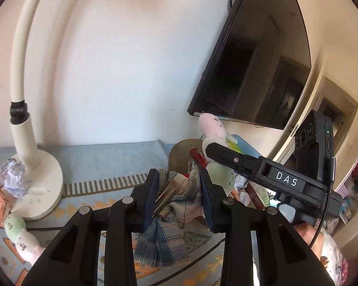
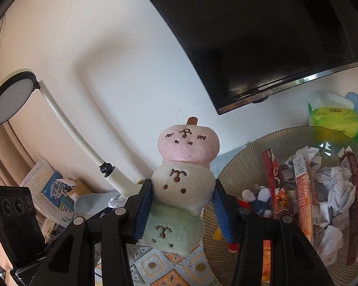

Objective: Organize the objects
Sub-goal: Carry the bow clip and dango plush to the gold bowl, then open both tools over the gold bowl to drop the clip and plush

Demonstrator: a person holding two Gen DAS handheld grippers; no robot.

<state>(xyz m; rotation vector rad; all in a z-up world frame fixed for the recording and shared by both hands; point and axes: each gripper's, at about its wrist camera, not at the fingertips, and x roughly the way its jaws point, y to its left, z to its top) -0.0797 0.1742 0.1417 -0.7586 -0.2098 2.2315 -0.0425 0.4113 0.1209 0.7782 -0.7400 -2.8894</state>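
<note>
Left wrist view: left gripper [image 1: 179, 190], fingers clamped on a limp blue-and-beige plaid cloth [image 1: 164, 224] bundling metal keys [image 1: 165, 196], held above the patterned bench [image 1: 102, 186].

Right wrist view: right gripper [image 2: 182, 208] squeezing a soft, light three-tier pastel plush toy [image 2: 182, 188] at its middle, beside the ribbed wicker basket [image 2: 241, 157].

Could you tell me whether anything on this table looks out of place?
Yes: the woven basket holds crumpled paper and snack wrappers, yet a small stuffed toy lies among them, looking misplaced in the rubbish.
</note>
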